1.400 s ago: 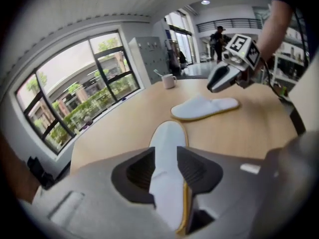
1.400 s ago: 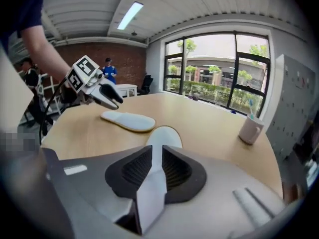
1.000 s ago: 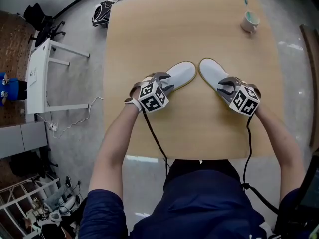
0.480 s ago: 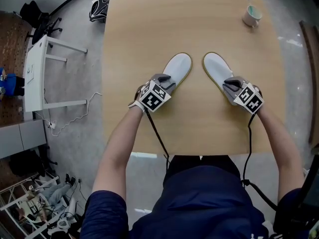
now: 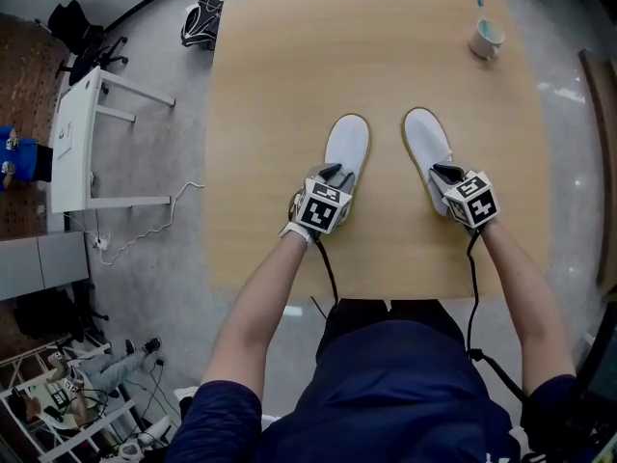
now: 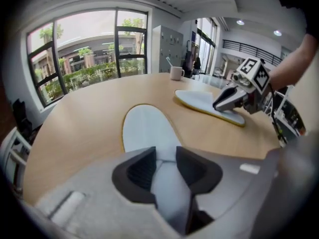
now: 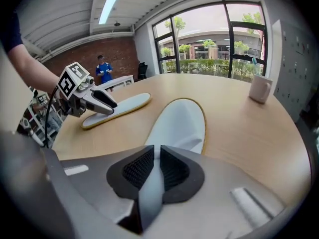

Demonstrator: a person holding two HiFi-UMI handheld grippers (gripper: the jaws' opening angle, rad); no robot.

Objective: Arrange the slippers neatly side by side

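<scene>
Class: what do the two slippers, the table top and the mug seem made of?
The left slipper and right slipper: pale, matte, probably soft cloth or foam; thin heels fold where pinched. Table top: smooth wood-grain, maybe laminate. Mug: white, smooth, likely ceramic.

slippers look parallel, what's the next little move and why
Probably slide the left slipper toward the right slipper: they lie parallel, toes about level, but bare table shows between them. The left claw, whose jaws have just been closing, grips its heel.

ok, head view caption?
Left gripper, jaws just closing on left white yellow-rimmed slipper; right gripper clamps right slipper; wooden table.
</scene>
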